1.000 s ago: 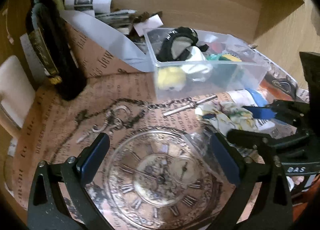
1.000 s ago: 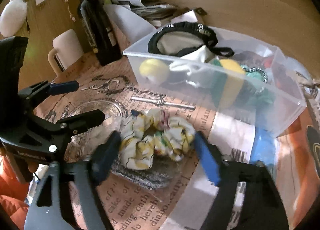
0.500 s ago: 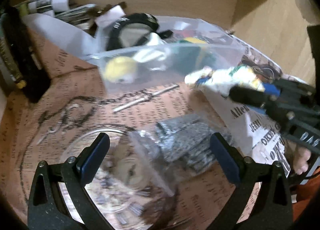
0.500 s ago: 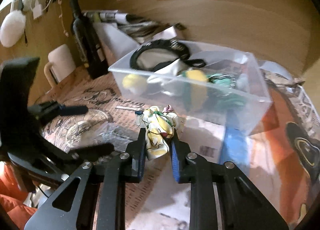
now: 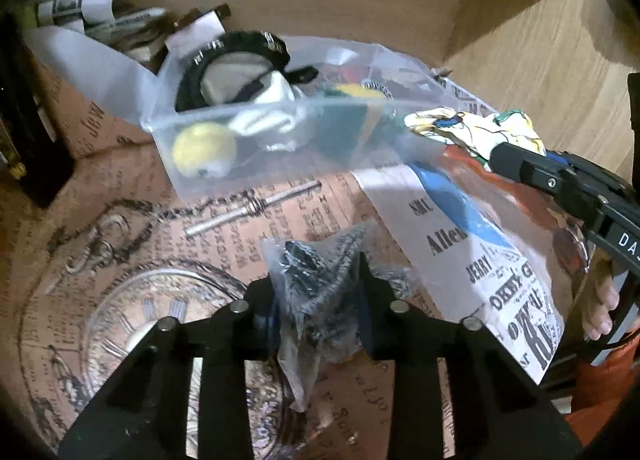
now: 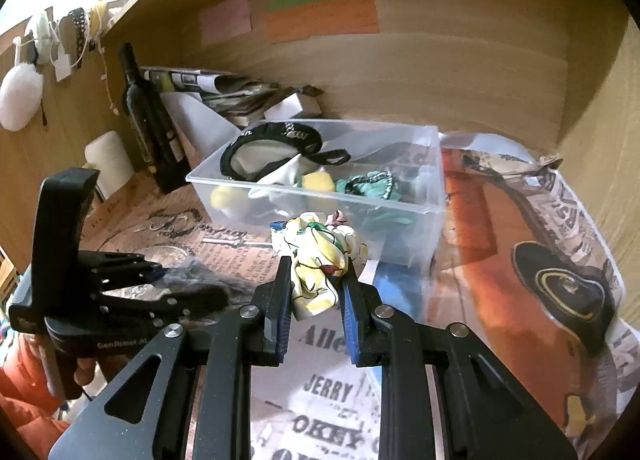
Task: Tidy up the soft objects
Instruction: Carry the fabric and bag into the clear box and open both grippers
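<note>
Right gripper [image 6: 314,294] is closed on the floral scrunchie [image 6: 318,260], held low centre of frame, just short of the clear plastic bin [image 6: 416,175] directly above it. Left gripper [image 5: 318,300] is clamped on a bagged dark fabric item [image 5: 316,280], lower centre, farther from the bin.

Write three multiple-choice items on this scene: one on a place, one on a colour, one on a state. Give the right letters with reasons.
1. Where is the yellow ball?
A. inside the clear bin
B. on the tablecloth
C. beside the bottle

2. What colour is the bottle?
A. white
B. dark
C. orange

3. What is the right gripper doing?
A. open over the bin
B. shut on nothing
C. shut on the floral scrunchie

Key: A, it shows through the bin wall; B, it looks near black; C, the jaws pinch the fabric.
</note>
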`<state>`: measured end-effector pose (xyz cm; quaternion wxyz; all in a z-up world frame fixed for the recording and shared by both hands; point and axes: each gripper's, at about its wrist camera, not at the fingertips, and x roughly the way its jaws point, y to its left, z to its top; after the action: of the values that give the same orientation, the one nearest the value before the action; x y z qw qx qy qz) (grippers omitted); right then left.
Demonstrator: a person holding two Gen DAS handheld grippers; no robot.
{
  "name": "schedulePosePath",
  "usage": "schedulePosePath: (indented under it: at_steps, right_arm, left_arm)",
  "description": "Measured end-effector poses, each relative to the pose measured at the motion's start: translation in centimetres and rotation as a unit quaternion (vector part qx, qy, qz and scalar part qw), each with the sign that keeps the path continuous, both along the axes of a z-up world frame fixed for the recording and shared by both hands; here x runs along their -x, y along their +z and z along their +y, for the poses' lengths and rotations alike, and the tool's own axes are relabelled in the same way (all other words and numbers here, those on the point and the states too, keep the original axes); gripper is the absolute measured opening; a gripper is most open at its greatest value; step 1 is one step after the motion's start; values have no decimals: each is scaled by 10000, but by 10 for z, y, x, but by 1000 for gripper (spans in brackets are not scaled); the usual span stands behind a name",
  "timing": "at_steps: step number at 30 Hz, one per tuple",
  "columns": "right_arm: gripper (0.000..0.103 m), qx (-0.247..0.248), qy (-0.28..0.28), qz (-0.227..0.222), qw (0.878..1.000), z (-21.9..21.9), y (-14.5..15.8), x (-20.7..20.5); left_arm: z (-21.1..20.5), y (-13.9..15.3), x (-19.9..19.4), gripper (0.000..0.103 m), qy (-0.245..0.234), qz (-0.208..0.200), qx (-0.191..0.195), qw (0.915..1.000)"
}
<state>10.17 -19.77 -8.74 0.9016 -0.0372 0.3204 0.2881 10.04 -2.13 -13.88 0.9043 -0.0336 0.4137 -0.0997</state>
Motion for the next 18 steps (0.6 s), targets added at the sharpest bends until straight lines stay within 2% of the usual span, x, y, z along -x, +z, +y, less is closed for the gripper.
schedulePosePath:
  at_steps: [8, 18]
  right_arm:
    - [20, -157, -47, -342, 9993, -7, 19, -4]
    - [20, -248, -208, -861, 9958, -6, 47, -20]
  left_arm:
    - [10, 33, -3, 29, 222, -491, -182, 9984]
    - [26, 87, -22, 29, 535, -1315, -262, 9895]
